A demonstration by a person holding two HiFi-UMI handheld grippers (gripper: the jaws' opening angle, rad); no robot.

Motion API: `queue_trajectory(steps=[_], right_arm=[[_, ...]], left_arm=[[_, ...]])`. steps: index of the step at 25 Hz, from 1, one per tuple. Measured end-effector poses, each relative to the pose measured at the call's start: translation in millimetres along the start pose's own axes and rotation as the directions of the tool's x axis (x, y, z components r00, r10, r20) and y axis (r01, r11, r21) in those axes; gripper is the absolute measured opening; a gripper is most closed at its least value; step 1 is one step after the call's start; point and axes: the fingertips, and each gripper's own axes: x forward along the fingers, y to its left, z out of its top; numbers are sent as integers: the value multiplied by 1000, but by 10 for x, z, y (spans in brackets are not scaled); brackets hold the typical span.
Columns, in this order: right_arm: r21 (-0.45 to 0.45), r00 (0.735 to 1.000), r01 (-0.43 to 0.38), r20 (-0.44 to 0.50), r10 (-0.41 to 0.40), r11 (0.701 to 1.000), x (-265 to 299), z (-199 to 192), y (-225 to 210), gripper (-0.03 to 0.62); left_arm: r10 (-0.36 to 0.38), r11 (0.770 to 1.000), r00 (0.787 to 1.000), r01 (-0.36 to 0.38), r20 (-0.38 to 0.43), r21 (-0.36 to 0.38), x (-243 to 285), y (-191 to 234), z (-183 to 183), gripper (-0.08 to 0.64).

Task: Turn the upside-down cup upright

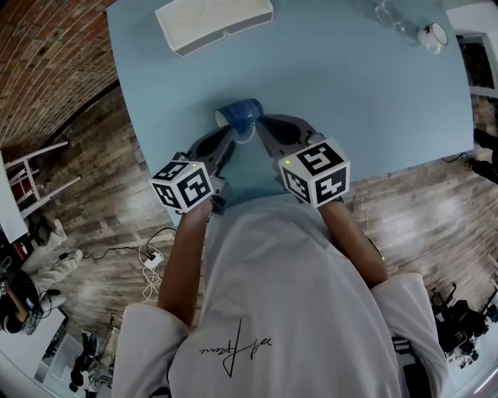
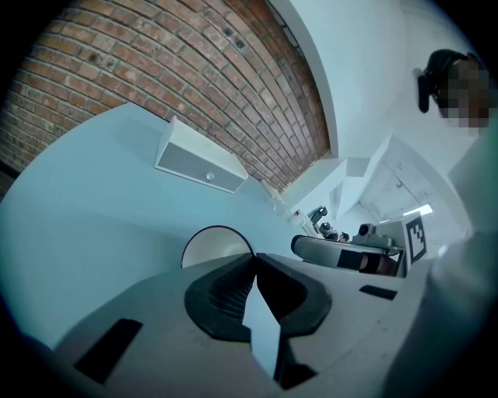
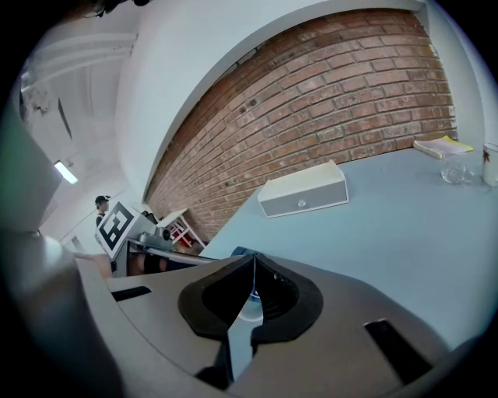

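Observation:
A blue cup (image 1: 240, 114) lies on its side on the light blue table (image 1: 358, 101), its white mouth facing left. In the head view my left gripper (image 1: 231, 141) sits just at the cup's near side and my right gripper (image 1: 261, 123) at its right end. Both have their jaws closed tip to tip, with nothing between them. The left gripper view shows the cup's white mouth (image 2: 212, 246) just past my left gripper (image 2: 254, 257). Behind my right gripper (image 3: 254, 257) in the right gripper view, a bit of the blue cup (image 3: 236, 252) shows.
A white box (image 1: 214, 23) lies at the table's far left. A clear glass (image 1: 389, 14) and a small white cup (image 1: 433, 36) stand at the far right corner. The table's near edge runs just under both grippers. Wooden floor lies all around.

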Motion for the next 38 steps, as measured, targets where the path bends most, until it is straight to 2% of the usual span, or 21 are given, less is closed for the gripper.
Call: queue_trajectory(steps=[21, 38], right_arm=[[-28, 998, -45, -44, 44, 999, 47, -96, 106, 21], [-34, 986, 47, -161, -52, 998, 200, -483, -192, 21]], left_arm=[[7, 1000, 1000, -6, -26, 13, -111, -94, -166, 23], [4, 1000, 1000, -3, -30, 10, -113, -131, -183, 23]])
